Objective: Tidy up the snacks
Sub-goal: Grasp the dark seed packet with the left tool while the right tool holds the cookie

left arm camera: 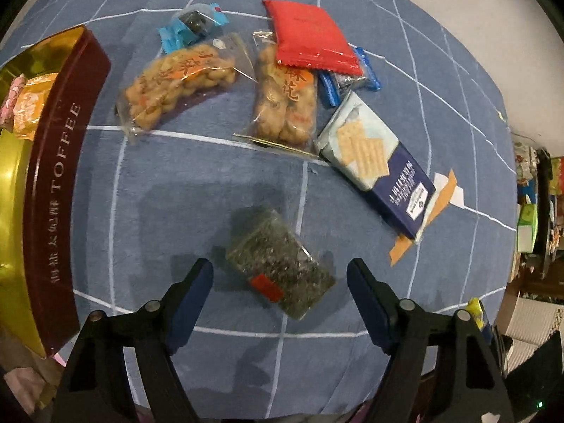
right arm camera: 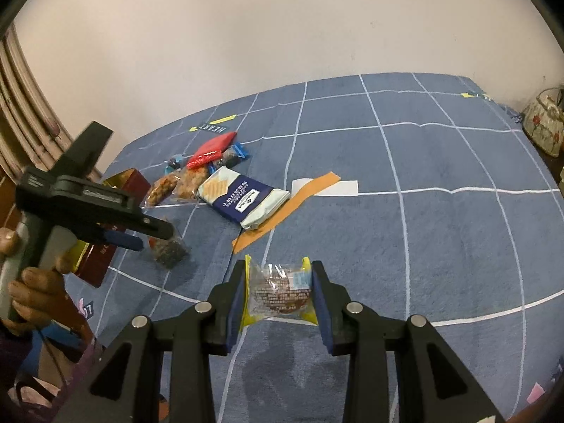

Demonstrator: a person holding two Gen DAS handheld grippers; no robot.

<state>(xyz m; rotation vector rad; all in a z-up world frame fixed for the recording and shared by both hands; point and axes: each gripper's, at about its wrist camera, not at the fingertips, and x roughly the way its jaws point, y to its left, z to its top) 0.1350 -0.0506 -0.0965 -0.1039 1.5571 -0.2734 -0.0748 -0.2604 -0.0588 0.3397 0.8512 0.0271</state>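
Left hand-held gripper point(left arm camera: 280, 282): released, pads clear either side of dark seaweed packet point(left arm camera: 280, 264) lying flat on blue grid cloth point(left arm camera: 211, 183). Packet dead ahead between fingers, long axis running 11 to 5 o'clock, skewed to the jaw line; likely needs wrist roll before closing. Toffee box point(left arm camera: 67, 162) at 9 o'clock, open, a few snacks inside. Remaining snacks heaped at 12 to 2 o'clock. Right hand-held gripper point(right arm camera: 278, 292): clenched on wrapped cake point(right arm camera: 280, 290), farther off.

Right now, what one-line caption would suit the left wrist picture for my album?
Open left hand-held gripper poised over a dark seaweed snack packet on a blue checked cloth.
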